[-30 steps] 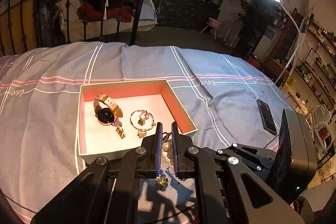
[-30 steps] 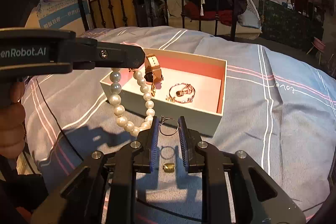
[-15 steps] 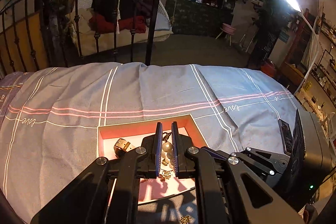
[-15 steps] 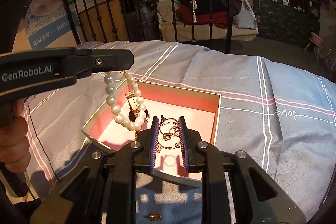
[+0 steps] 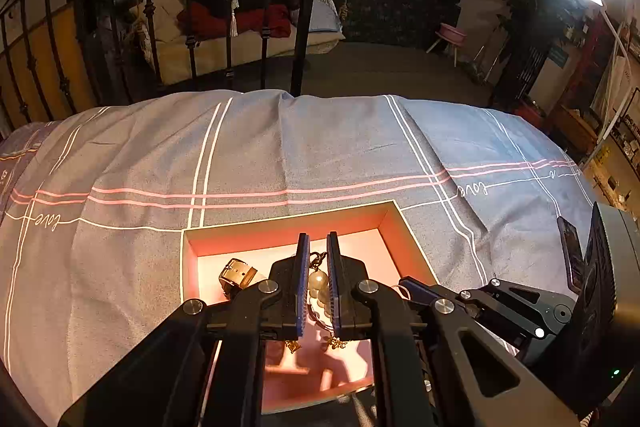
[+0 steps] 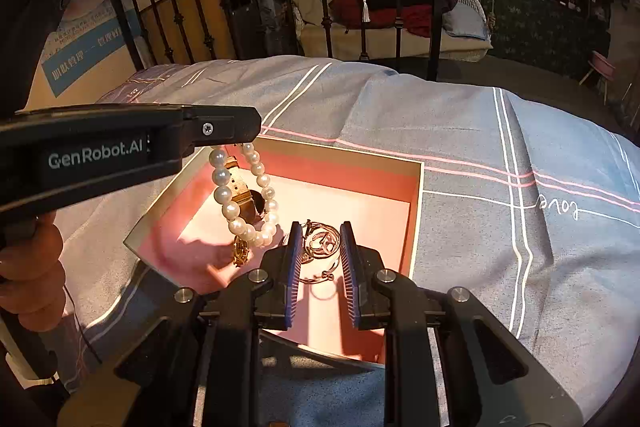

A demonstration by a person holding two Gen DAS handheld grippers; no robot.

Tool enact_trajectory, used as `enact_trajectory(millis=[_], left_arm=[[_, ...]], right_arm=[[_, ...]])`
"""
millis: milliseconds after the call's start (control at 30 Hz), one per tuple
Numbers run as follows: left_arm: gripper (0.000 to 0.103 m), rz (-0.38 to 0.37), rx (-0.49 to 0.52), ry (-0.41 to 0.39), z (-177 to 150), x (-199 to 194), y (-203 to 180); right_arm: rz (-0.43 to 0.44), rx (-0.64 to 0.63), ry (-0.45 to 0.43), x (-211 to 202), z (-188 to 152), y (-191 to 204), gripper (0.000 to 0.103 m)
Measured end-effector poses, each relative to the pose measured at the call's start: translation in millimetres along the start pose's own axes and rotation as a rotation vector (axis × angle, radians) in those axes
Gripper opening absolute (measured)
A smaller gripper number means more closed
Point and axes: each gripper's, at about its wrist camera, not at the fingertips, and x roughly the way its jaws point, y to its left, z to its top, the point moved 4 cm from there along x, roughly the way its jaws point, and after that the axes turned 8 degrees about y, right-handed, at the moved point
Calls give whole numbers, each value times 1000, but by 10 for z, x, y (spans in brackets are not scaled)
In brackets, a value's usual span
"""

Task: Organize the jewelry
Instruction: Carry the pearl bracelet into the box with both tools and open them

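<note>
Hanging over the open box point(image 6: 416, 187) on the bedspread point(image 6: 480, 147), our left gripper point(image 5: 318, 247) pinches a pearl bracelet point(image 6: 244, 203) whose loop dangles above a watch point(image 6: 244, 193). Our right gripper point(image 6: 320, 231) stands partly open around a hoop earring point(image 6: 320, 277); whether it grips the hoop, we cannot tell.

Both grippers moved over box point(image 6: 416, 211); pearl bracelet point(image 6: 240, 203) now dangling inside

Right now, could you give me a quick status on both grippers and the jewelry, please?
Left gripper shut on pearl bracelet, dangling over the box. Right gripper open over the box, around the ring bangle. Watch lies beneath the pearls.
</note>
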Motion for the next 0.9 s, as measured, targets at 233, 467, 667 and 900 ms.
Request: enact_trajectory(millis=[233,467,667,900], left_arm=[[8,12,-12,31,-57,130,55],[8,23,-23,53,-107,213,106],[8,36,-32,67,-140,257,155],[8,43,-37,74,-174,269,178]], right_arm=[[4,-14,21,120,7,35,20],[5,-13,35,171,-21,27,20],[5,-14,44,200,-48,41,20],[7,-22,54,229,-66,62,20]])
